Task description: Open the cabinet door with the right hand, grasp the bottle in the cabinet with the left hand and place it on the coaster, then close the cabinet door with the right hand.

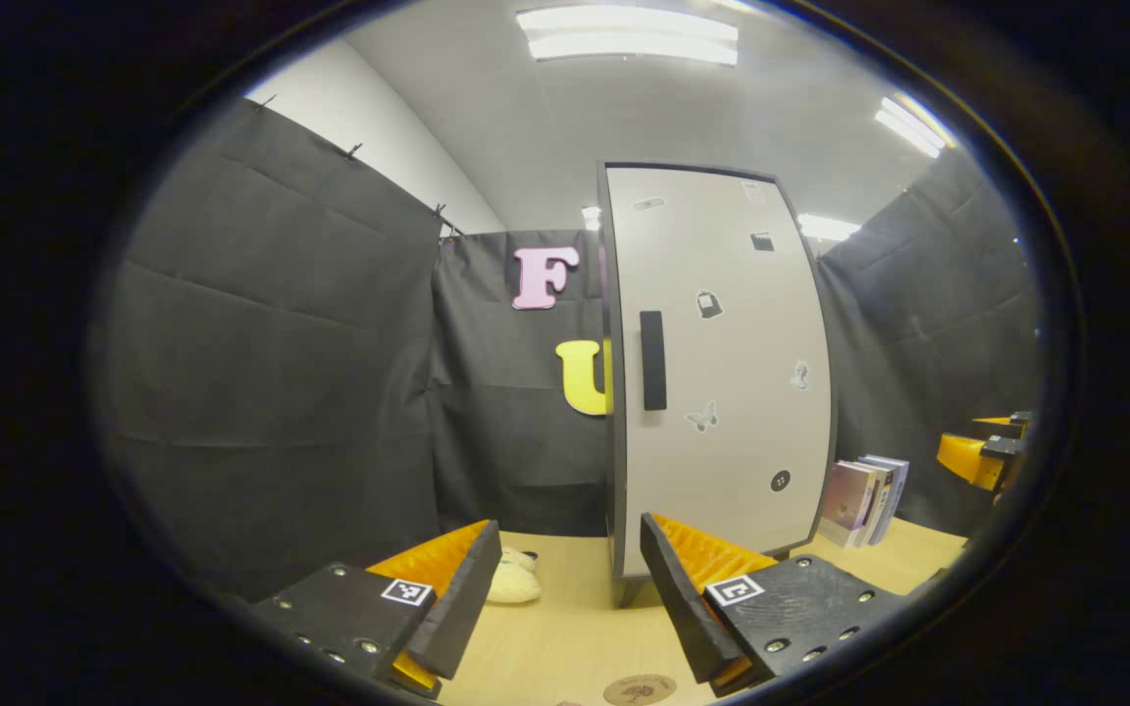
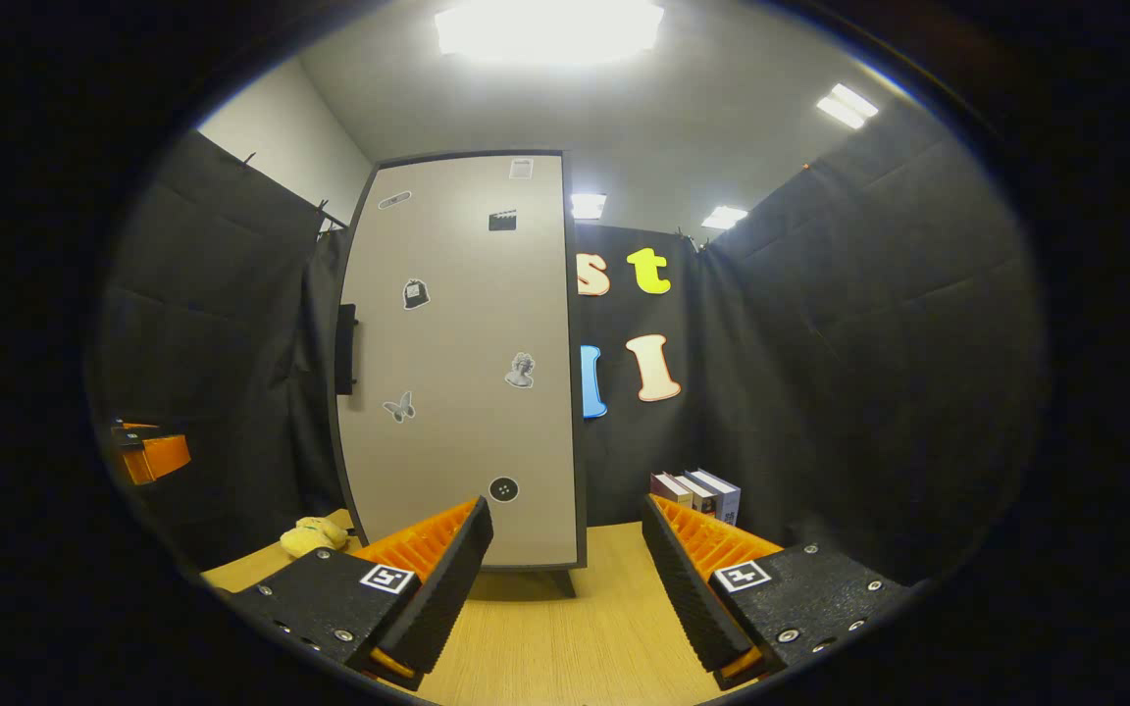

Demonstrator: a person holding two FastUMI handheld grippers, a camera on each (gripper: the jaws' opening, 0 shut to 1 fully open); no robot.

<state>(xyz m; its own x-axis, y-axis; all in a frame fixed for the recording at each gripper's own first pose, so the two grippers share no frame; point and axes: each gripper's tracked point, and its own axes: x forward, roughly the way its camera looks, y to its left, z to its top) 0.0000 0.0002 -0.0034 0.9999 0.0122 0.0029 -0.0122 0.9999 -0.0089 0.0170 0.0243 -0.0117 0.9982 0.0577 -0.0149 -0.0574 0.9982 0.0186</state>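
Note:
A tall cabinet stands on the wooden table with its pale door (image 1: 722, 392) (image 2: 467, 392) closed, small stickers on it and a dark handle (image 1: 653, 360) (image 2: 345, 349) near one edge. The bottle is hidden behind the door. My left gripper (image 1: 570, 588) is open, a short way in front of the cabinet's handle side. My right gripper (image 2: 565, 579) is open too, facing the door's lower part. A round brown coaster (image 1: 640, 689) lies on the table just below the left gripper. The right gripper (image 1: 987, 456) shows far right in the left gripper view, the left one (image 2: 148, 453) far left in the right gripper view.
A pale yellow plush toy (image 1: 514, 579) (image 2: 312, 535) lies on the table left of the cabinet. A few books (image 1: 864, 500) (image 2: 697, 495) stand upright to the cabinet's right, against the black cloth wall. The wooden tabletop (image 2: 565, 637) stretches in front of the cabinet.

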